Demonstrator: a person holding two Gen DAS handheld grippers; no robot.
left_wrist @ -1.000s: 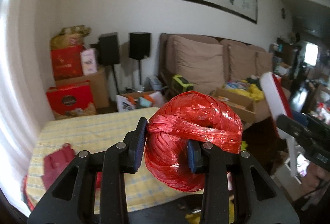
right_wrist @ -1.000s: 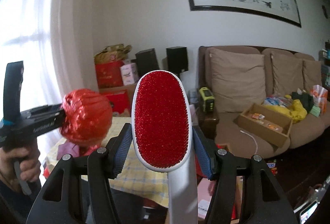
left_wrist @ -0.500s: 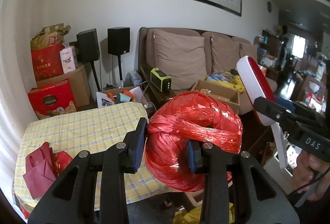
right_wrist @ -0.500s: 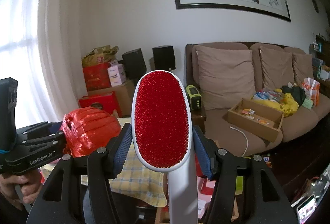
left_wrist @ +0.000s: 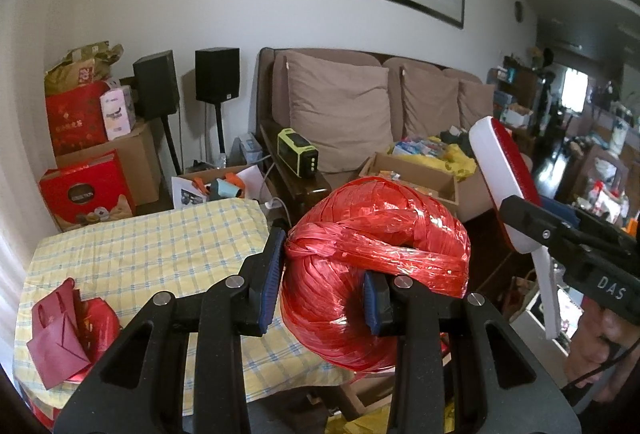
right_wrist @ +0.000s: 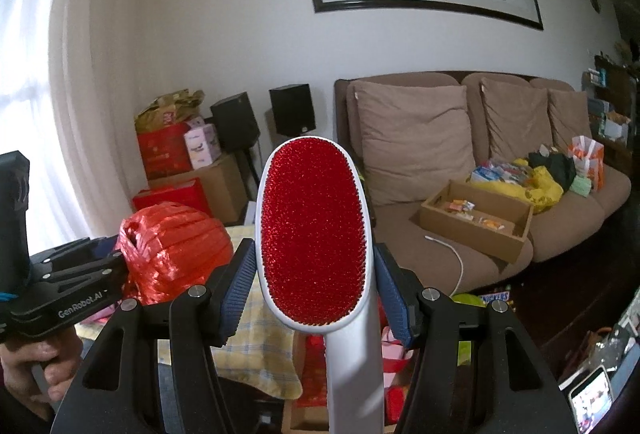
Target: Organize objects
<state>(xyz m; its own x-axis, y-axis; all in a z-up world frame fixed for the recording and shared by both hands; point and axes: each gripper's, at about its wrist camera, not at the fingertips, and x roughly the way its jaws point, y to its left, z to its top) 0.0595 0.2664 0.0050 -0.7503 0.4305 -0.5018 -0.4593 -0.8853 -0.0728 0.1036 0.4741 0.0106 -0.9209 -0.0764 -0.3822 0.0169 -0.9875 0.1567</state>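
You are holding a ball of red plastic twine (left_wrist: 374,274) clamped in your left gripper (left_wrist: 320,284), above the bench's (left_wrist: 160,246) right edge. Your right gripper (right_wrist: 316,286) is pinching a red lint brush (right_wrist: 314,234) by its handle, jaws partly open. Neither of the 2 is placed yet.

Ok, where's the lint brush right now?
The lint brush is clamped upright in the right gripper, filling the centre of the right wrist view. In the left wrist view it shows at the right edge, beside the red twine ball in the left gripper.
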